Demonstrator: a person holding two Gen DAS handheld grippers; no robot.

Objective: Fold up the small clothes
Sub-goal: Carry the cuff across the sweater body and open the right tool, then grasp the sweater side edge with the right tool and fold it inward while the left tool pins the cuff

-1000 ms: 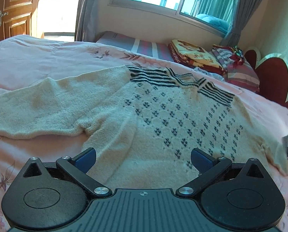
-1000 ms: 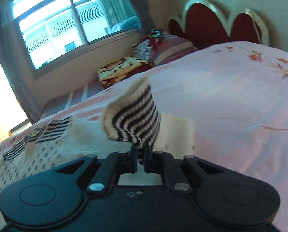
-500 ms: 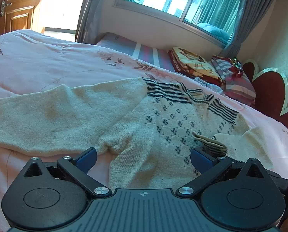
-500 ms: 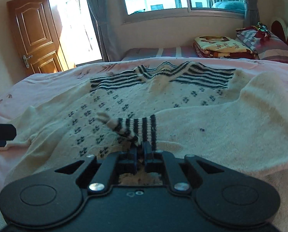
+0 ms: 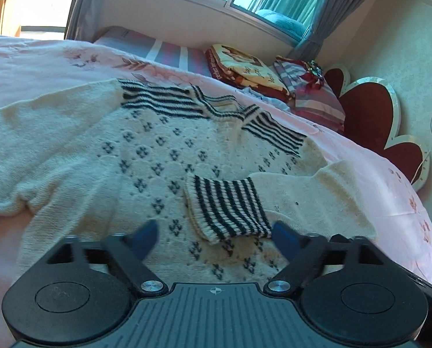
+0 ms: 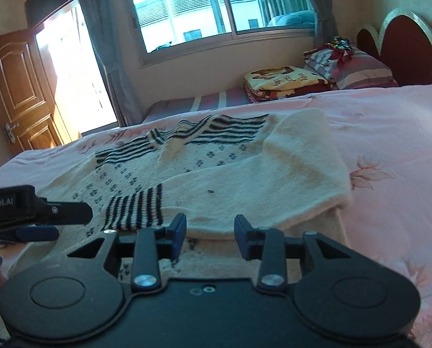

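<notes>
A cream knitted sweater (image 5: 146,156) with dark dots and striped shoulders lies flat on the pink bed; it also shows in the right wrist view (image 6: 204,156). Its right sleeve (image 5: 311,200) is folded across the chest, the striped cuff (image 5: 227,208) lying on the body; the cuff also shows in the right wrist view (image 6: 134,208). The left sleeve (image 5: 36,145) lies spread out to the left. My left gripper (image 5: 214,237) is open and empty just before the cuff. My right gripper (image 6: 210,235) is open and empty over the folded sleeve (image 6: 274,185).
The pink floral bedspread (image 6: 390,150) stretches to the right. Folded blankets (image 5: 245,69) and a striped pillow (image 5: 314,95) lie at the far side by the red headboard (image 5: 369,116). A window and a wooden door (image 6: 16,92) stand behind. The left gripper's body (image 6: 36,211) shows at left.
My right gripper carried the striped cuff across the sweater's chest, laid it down and opened. My left gripper moved closer over the sweater, still open.
</notes>
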